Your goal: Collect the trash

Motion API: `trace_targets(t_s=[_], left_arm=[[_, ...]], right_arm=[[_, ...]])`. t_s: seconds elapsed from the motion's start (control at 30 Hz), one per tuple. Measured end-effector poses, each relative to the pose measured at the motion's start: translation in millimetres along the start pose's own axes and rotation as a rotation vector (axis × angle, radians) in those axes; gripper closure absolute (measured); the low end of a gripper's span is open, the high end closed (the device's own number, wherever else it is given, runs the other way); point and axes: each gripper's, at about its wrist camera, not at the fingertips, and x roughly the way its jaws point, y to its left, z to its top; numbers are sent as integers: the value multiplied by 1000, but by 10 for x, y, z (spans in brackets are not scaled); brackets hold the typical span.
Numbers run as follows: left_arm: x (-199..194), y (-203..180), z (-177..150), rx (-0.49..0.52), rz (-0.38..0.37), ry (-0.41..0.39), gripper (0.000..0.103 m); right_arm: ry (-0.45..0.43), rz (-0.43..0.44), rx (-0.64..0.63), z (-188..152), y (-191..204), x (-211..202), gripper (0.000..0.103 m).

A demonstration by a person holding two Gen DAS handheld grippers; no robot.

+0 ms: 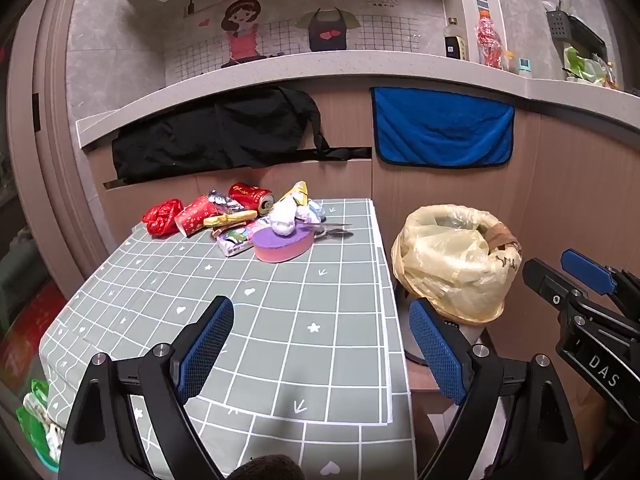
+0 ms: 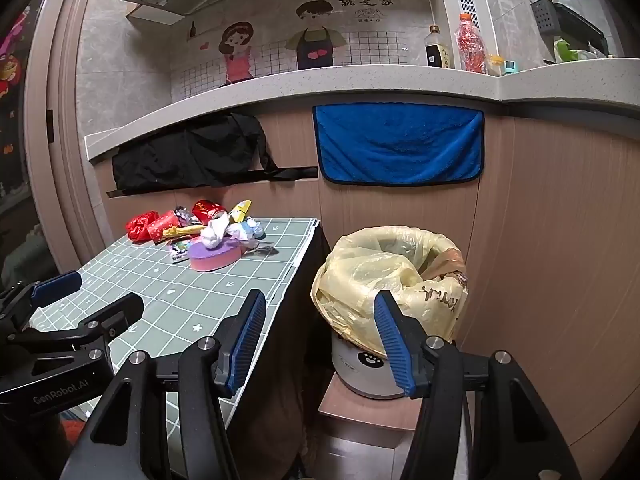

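Note:
A pile of trash lies at the far end of the table (image 1: 280, 340): a red can (image 1: 251, 197), a red paper cup (image 1: 196, 215), a red plastic bag (image 1: 162, 215), crumpled white tissue (image 1: 282, 218), wrappers and a pink-purple sponge (image 1: 283, 243). The pile also shows in the right wrist view (image 2: 200, 232). A bin lined with a yellow bag (image 1: 452, 260) (image 2: 384, 276) stands right of the table. My left gripper (image 1: 320, 344) is open and empty over the near table. My right gripper (image 2: 320, 340) is open and empty, just before the bin.
Scissors (image 1: 334, 232) lie beside the sponge. A black cloth (image 1: 216, 132) and a blue towel (image 1: 442, 128) hang from the counter behind. Bottles (image 1: 488, 40) stand on the counter. The bin sits on a low wooden stand (image 2: 360, 408).

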Motion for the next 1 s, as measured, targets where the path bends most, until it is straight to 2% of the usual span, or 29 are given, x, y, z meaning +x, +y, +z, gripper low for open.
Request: trace_targets(t_s=[1.0], left_arm=[[-4, 15, 18, -4, -3, -5, 14]], right_arm=[[-6, -4, -6, -4, -4, 0, 49]])
